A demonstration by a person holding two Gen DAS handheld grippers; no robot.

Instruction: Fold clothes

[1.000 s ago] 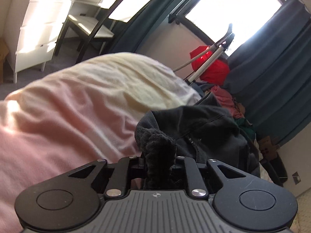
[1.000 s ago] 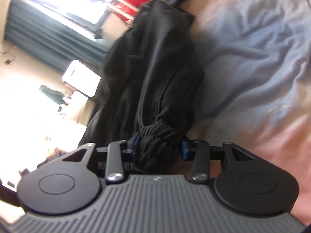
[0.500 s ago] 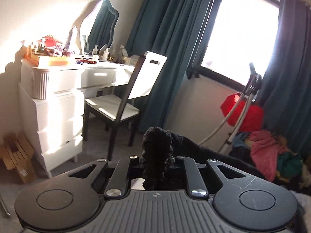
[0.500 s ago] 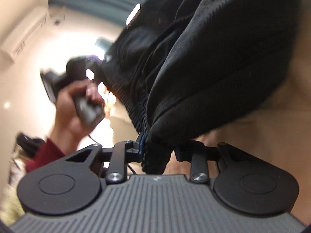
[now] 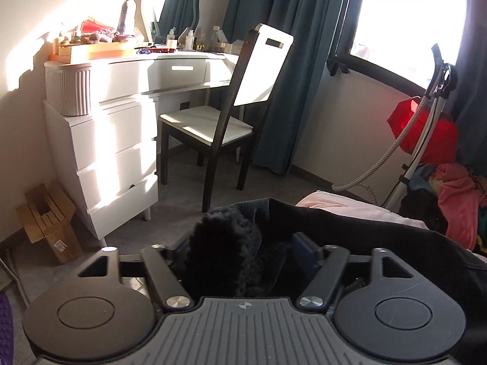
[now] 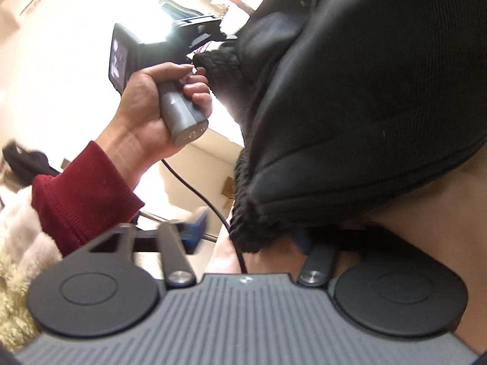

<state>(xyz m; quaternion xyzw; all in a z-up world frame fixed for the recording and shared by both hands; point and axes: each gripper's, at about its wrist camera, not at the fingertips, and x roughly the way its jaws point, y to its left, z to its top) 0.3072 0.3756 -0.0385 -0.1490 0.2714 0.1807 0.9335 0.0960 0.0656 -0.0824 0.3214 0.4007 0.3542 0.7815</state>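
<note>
The black garment (image 5: 350,237), soft, thick and likely weighty, sags between the two tools, so its ribbed cuffs look the surest holds. The left gripper (image 5: 240,258) has its jaws spread with a cuff bunched loosely between, and the right gripper (image 6: 243,237) looks parted around another cuff. Beyond stand white drawers (image 5: 115,152), a chair (image 5: 225,121), teal curtains (image 5: 298,45) and grey carpet (image 5: 274,182).

My left camera looks level across the room toward the chair (image 5: 240,115); my right camera tilts up, close under the black garment (image 6: 365,106), which both views share.
</note>
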